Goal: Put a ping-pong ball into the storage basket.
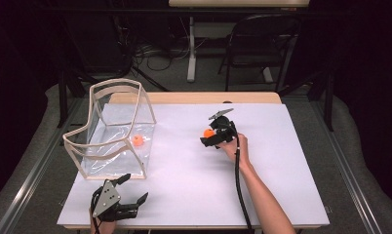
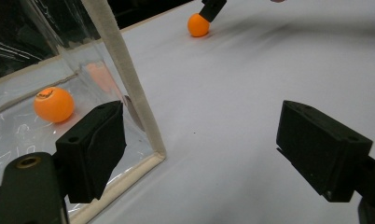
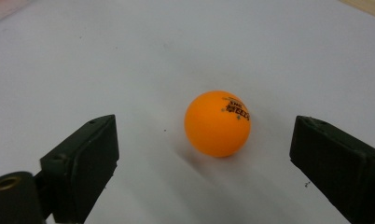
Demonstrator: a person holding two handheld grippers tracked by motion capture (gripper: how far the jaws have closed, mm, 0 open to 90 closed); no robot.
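Observation:
An orange ping-pong ball (image 1: 208, 132) (image 3: 217, 123) lies on the white table sheet (image 1: 184, 170), right of centre. My right gripper (image 1: 211, 137) (image 3: 205, 145) is open and low over the sheet. The ball sits between its jaws with a gap on each side. A second orange ball (image 1: 137, 141) (image 2: 54, 104) rests on the floor of a clear plastic box with a cream frame (image 1: 117, 82) (image 2: 129, 79) at the left. My left gripper (image 1: 137, 186) (image 2: 202, 144) stands open near the front edge, just in front of the box's near corner, with nothing between its jaws.
The left gripper view also shows the far ball (image 2: 198, 25) with a jaw of the right gripper beside it. Behind the table stand a dark chair (image 1: 262, 44) and a white table leg (image 1: 191, 48). Grey padding (image 1: 360, 161) flanks the table.

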